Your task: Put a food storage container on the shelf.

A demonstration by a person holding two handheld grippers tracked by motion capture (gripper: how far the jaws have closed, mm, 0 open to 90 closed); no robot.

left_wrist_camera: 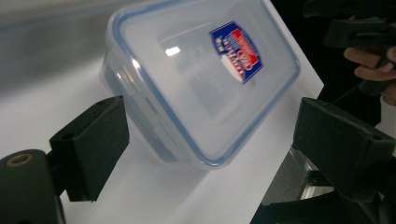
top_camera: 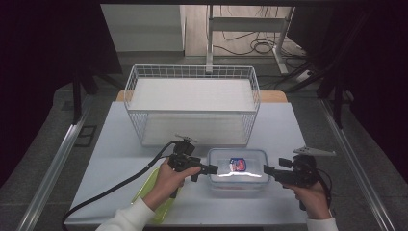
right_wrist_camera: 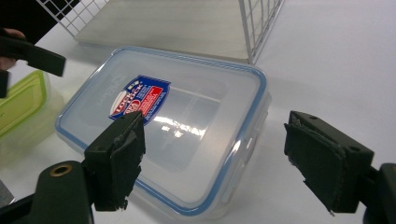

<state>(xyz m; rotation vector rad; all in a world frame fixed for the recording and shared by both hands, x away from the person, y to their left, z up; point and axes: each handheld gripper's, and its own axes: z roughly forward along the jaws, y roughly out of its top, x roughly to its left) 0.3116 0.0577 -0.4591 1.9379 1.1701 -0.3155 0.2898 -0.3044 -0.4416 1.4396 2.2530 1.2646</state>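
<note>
- The left gripper (top_camera: 211,169) is held with its jaws spread wide; nothing is between them, and they are aimed at the left short end of the clear container (top_camera: 237,172).
- The right gripper (top_camera: 267,170) is also spread wide and empty, and it is pointed at the right short end of the same container, near but not touching.
- The clear container is lying flat on the white table (top_camera: 110,144), just in front of the wire basket (top_camera: 192,103), with its blue-rimmed lid (right_wrist_camera: 163,126) closed and a blue and red label (right_wrist_camera: 140,99) on top.
- It is judged that the step in hand is a two-sided grasp; the jaws should be brought over the lid rim and wall evenly at both ends, because the smooth plastic may slide if only one side is pressed.
- A green-lidded box (right_wrist_camera: 21,100) is found close by on the left, partly under the left hand, so this side should be approached with care.
- Free room is seen on the table to the right; the near table edge is close behind the hands.
</note>
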